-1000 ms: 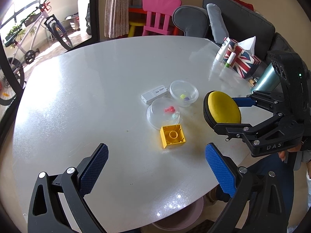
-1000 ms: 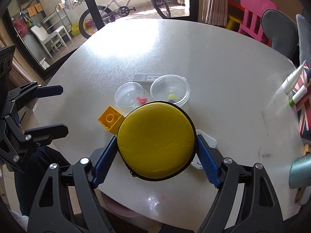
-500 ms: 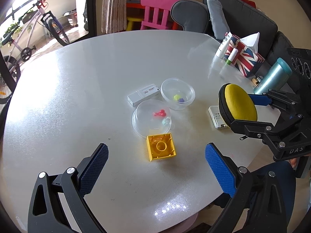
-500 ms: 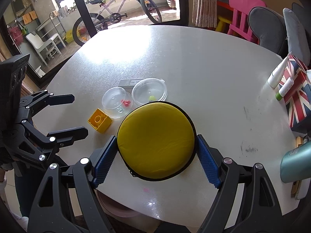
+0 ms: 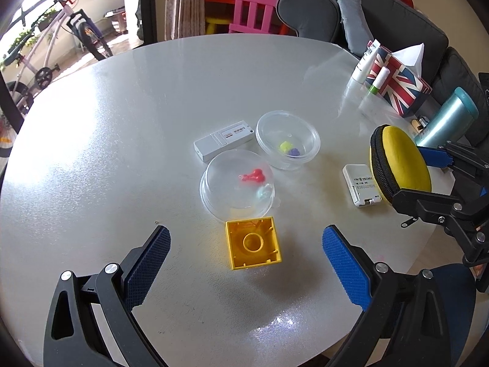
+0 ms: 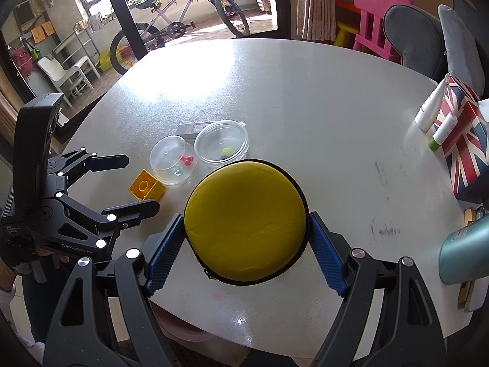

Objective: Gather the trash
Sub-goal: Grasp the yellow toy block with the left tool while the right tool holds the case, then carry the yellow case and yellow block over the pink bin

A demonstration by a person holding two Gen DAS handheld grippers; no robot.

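Note:
My right gripper (image 6: 246,244) is shut on a round yellow zip case (image 6: 244,220) and holds it above the table's near edge; case and gripper also show at the right of the left wrist view (image 5: 400,165). My left gripper (image 5: 244,253) is open and empty, its jaws either side of a yellow toy brick (image 5: 253,243) on the white table (image 5: 152,107). Behind the brick lie a clear lid with a red piece (image 5: 238,182), a clear bowl with small bits (image 5: 287,143), a white stick-shaped device (image 5: 224,139) and a small white card reader (image 5: 360,185).
A Union Jack tissue box (image 5: 397,79), two white tubes (image 5: 365,59) and a teal flask (image 5: 446,122) stand at the table's right edge. A pinkish bin (image 6: 183,327) shows below the near edge. Chairs, a sofa and a bicycle stand beyond the table.
My right gripper has carried the yellow case right and back toward the table's edge, uncovering the white card reader. My left gripper has moved forward, closer to the yellow brick.

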